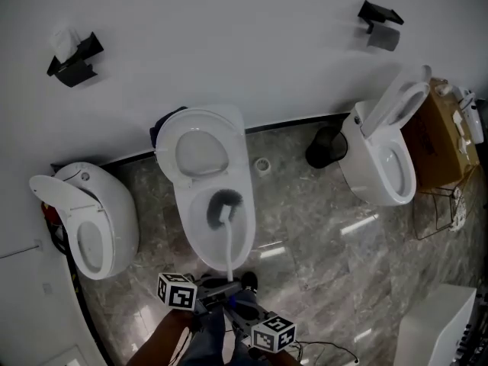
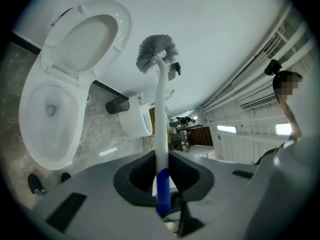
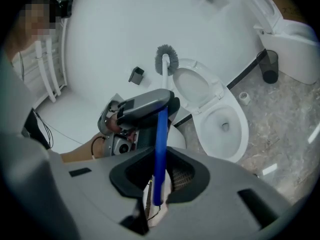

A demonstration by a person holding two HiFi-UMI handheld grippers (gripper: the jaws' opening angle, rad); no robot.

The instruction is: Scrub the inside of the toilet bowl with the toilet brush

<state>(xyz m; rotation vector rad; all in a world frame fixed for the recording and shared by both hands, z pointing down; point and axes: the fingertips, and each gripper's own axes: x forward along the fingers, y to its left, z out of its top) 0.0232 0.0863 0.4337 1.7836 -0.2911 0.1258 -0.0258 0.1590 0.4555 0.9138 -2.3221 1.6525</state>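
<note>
In the head view, the near end of the toilet brush (image 1: 226, 239) vanished among the dark bodies of the left gripper (image 1: 217, 288) and right gripper (image 1: 240, 311), whose jaws could not be made out there. Its bristles covered part of the inside of the toilet bowl (image 1: 248, 229). A sleeve (image 1: 164, 341) ran off the near edge. At the right, a cardboard box (image 1: 427, 142) and a white unit (image 1: 441, 328) were cut off. In the right gripper view, the left gripper hid part of the brush's white shaft.

Left hand-held gripper (image 2: 161, 184) and right hand-held gripper (image 3: 159, 184) are clamped.
</note>
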